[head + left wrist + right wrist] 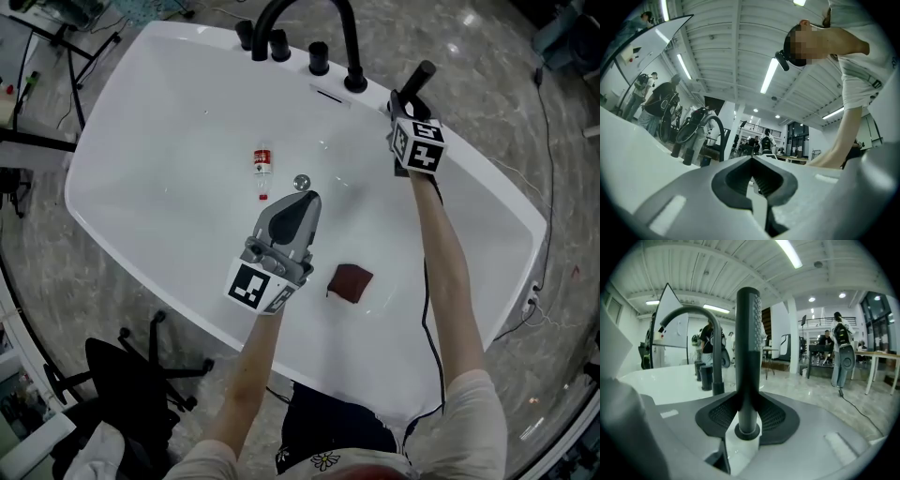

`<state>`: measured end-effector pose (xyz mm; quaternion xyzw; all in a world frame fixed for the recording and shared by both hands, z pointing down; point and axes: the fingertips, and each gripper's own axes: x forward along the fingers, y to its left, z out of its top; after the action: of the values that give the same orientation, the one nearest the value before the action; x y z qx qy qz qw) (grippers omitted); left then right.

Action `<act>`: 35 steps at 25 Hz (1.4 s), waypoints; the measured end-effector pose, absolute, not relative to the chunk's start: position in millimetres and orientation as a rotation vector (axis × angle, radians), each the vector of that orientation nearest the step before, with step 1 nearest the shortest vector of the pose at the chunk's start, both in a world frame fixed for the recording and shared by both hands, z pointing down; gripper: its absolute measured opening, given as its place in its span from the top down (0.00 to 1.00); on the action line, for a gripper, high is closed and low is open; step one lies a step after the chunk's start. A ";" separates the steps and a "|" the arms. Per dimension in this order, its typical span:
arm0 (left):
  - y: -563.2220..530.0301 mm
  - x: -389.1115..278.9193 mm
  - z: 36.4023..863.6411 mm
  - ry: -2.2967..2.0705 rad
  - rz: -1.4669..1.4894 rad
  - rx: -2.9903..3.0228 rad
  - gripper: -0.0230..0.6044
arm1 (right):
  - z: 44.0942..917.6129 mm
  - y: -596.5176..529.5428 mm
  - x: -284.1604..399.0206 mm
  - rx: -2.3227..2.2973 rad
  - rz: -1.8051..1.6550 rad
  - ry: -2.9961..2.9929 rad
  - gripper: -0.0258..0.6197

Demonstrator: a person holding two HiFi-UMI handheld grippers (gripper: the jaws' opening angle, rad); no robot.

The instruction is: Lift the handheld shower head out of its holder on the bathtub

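Observation:
The black handheld shower head stands upright in its holder on the white bathtub's back right rim. In the right gripper view its handle rises from the round holder base, with the dark pads pressed against it on both sides. My right gripper is shut on that handle. My left gripper hangs over the middle of the tub, its jaws together with nothing between them.
A black arched faucet with knobs stands on the back rim, left of the shower head. Inside the tub lie a small red-labelled bottle, the drain and a dark red cloth. A black chair stands at the near left.

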<state>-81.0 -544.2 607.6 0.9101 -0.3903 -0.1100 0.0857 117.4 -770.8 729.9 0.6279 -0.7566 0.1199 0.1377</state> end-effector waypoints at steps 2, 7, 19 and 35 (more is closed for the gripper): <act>-544.2 -93.0 598.5 -1.182 -0.338 2.726 0.96 | 702.2 -772.5 119.7 1.901 0.319 -2.229 0.73; -550.8 -125.0 581.6 -1.286 -0.396 2.689 0.96 | 623.9 -781.4 107.0 1.866 0.123 -2.319 0.72; -524.7 -134.4 406.5 -1.340 -0.537 2.795 0.96 | 429.4 -690.8 117.9 1.964 0.012 -2.434 0.72; -381.5 -85.4 246.9 -1.375 -0.576 2.825 0.96 | 220.8 -422.7 102.3 1.898 -0.196 -2.641 0.72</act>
<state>-85.4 -381.5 246.9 0.8841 -0.4302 -0.1804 -0.0263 102.3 -422.7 220.8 0.5816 -0.8092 -0.0599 -0.0583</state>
